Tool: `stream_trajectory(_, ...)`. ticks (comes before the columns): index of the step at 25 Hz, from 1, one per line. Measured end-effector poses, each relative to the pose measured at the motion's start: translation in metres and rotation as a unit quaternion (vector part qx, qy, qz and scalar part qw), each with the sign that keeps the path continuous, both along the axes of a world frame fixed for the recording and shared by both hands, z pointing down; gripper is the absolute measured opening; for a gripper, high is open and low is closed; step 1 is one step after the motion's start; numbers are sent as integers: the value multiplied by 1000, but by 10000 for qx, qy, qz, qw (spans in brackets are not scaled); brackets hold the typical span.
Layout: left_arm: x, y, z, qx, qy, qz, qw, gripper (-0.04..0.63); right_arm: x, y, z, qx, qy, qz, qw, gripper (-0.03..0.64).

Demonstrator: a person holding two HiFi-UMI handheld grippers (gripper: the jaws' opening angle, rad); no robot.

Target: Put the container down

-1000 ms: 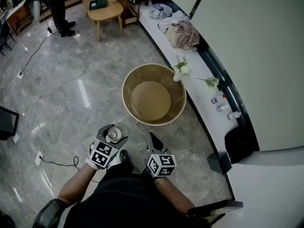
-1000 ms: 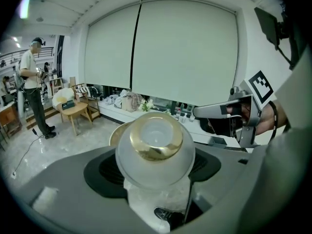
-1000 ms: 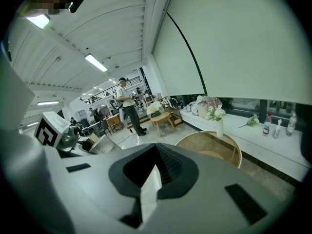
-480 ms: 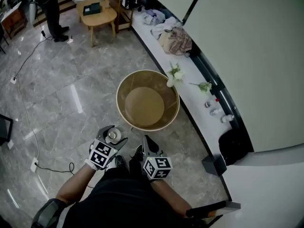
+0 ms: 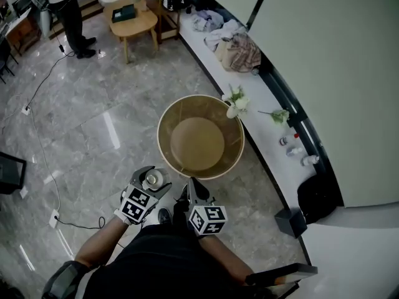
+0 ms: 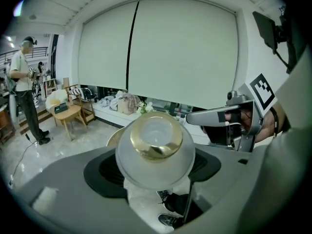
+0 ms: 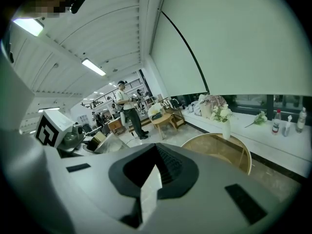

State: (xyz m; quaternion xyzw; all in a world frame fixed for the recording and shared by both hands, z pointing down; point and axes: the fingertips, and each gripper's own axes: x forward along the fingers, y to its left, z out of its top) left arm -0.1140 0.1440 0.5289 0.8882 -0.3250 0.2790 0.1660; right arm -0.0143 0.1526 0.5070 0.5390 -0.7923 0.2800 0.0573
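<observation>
Far left: a cable [image 5: 38, 143] trails over the grey floor [image 5: 93, 117], and a person [image 5: 67, 8] stands by a small wooden table [image 5: 134, 22]. All of that is well apart from me, so I judge none of it to be my drop spot.

Left gripper [image 6: 155, 165]: clenched on the container, with one black pad on each side of its round body. I hold it low and in front of me, which keeps the load level.

Container [image 6: 155, 147]: a small frosted jar with a gold rim. It is upright, mouth up, and carried in the air above the floor. It sits just short of the near-left rim of the round table and is not over it yet. Holding it by the belly leaves the base free to meet a surface.

Right gripper [image 7: 155, 168]: jaws closed together with nothing between them. It is parked just beside the left one, I'd say to stay out of the way, since one gripper manages a jar this small.

Round table [image 5: 161, 143]: tan, with a raised rim and a bare top. It is the nearest surface ahead, so I take it as the likely landing place. The rim would stop the jar sliding off, but I have to lift the jar over it first.

Ledge on the right [image 5: 268, 136]: white and long, carrying a vase of flowers [image 5: 235, 99], small bottles [image 5: 293, 145] and a heap of clothes [image 5: 238, 45]. It is farther off and more cluttered, so a poorer choice.

Risk: the glass looks slick, so I'd let go only once its base rests flat.
</observation>
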Motion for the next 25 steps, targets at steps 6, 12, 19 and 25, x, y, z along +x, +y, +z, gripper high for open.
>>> stream_trajectory(6,28,-52,12,-134,-80,-114,9998,338,28,-53,20,-156,-45,-181,9997,2)
stream_trajectory(12,46,-103,19,-223,-196,-340,9990,337,48,-106,28,-217,-27,-472,9986,2)
stream_trajectory(19,62,-135,2,-125,-210,-542,9982,338,61,-150,14,-122,-153,-648,9977,2)
stream_trajectory(25,58,-148,-10,17,-281,-778,9966,337,56,-176,-6,144,-250,-848,9960,2)
